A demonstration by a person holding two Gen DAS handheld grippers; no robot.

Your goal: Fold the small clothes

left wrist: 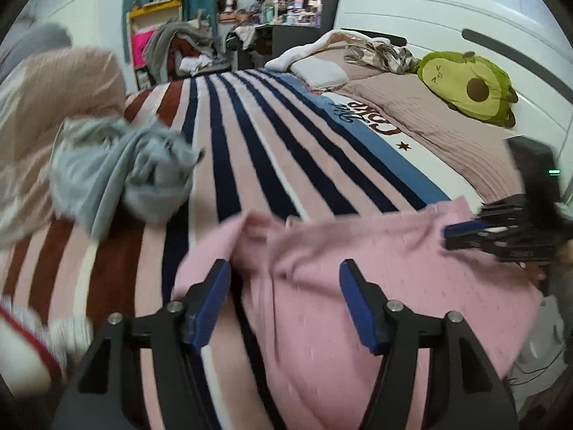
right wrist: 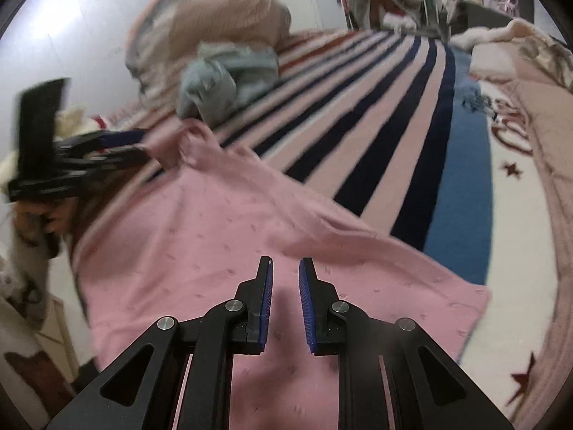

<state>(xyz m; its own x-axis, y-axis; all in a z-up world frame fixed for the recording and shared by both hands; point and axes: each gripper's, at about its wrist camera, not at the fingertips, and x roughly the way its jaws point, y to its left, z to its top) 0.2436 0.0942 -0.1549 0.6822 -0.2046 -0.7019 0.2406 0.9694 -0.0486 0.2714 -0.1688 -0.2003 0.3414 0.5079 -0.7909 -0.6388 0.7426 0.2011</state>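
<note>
A pink garment (left wrist: 358,268) lies spread on the striped blanket (left wrist: 250,136) at the near edge of the bed; it also shows in the right wrist view (right wrist: 222,243). My left gripper (left wrist: 284,268) is open, wide, just above the garment's left part, holding nothing. It also shows at the left of the right wrist view (right wrist: 143,147), beside a bunched corner of the garment. My right gripper (right wrist: 285,267) is open with a narrow gap, low over the garment, empty. It shows at the right edge of the left wrist view (left wrist: 451,233).
A crumpled grey-blue garment (left wrist: 121,168) lies further up the bed, also in the right wrist view (right wrist: 225,79). A beige pillow (left wrist: 57,89) is behind it. A green avocado plush (left wrist: 469,86) sits by the white headboard (left wrist: 447,10). Cluttered shelves stand beyond the bed.
</note>
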